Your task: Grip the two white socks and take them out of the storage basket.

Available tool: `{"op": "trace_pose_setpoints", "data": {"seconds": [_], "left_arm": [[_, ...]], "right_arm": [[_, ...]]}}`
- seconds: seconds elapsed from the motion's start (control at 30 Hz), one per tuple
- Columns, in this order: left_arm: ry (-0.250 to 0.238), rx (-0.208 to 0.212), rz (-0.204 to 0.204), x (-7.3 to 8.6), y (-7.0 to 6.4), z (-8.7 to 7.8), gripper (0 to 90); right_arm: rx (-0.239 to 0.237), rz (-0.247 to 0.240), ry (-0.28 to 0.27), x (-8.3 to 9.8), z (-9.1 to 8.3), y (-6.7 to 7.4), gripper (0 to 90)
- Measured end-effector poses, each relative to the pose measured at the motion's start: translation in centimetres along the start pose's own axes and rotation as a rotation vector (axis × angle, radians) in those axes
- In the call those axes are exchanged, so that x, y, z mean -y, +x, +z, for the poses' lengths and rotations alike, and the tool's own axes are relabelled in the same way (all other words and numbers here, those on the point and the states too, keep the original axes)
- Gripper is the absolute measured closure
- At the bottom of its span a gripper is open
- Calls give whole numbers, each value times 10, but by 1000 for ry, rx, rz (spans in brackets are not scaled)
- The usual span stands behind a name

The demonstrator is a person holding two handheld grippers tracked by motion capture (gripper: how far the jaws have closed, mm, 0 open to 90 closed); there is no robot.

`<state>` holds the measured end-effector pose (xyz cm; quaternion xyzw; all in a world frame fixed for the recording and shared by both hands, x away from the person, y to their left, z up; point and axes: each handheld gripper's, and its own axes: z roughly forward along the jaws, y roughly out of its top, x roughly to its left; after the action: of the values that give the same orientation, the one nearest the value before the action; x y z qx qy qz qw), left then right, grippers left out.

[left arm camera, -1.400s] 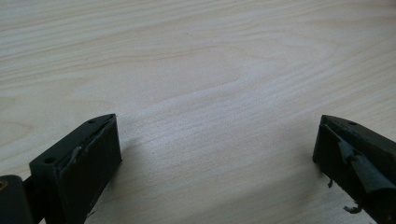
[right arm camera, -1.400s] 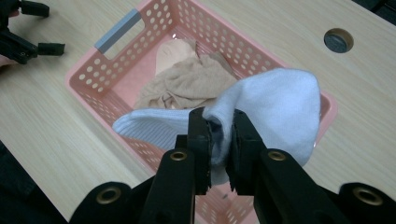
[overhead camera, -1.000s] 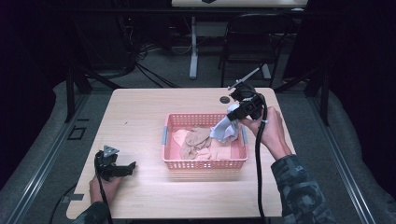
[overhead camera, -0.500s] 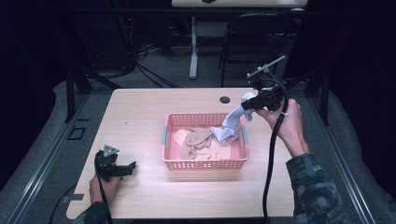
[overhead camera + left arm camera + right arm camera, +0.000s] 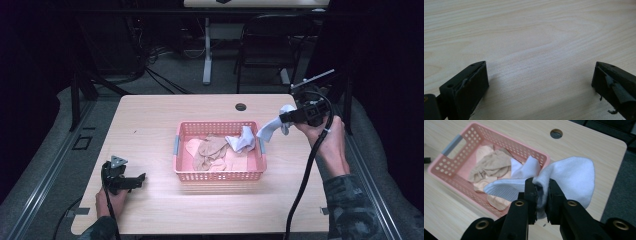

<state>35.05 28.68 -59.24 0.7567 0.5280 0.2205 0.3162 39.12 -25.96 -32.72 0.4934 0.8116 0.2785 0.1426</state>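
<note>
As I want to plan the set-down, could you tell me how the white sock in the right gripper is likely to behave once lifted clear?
The white sock will probably stay floppy: it bunches and folds around the right gripper, and in the high view its free end droops toward the pink basket. It looks light. Its ribbed knit seems unlikely to slip.

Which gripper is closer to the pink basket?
Right. The right gripper hangs just past the pink basket's far right corner, clamping a white sock. The left gripper rests farther off, near the table's front left.
</note>
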Motion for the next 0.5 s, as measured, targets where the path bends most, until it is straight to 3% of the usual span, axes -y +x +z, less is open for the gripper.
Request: {"op": "trace_pose_setpoints", "data": {"seconds": [0.33,0.5], "left_arm": [[0,0,1,0,0,0,5],[-1,-1,-2,0,0,0,4]], "right_arm": [[56,42,-18,26,-5,-21,809],[85,81,14,46,13,-35,808]]}}
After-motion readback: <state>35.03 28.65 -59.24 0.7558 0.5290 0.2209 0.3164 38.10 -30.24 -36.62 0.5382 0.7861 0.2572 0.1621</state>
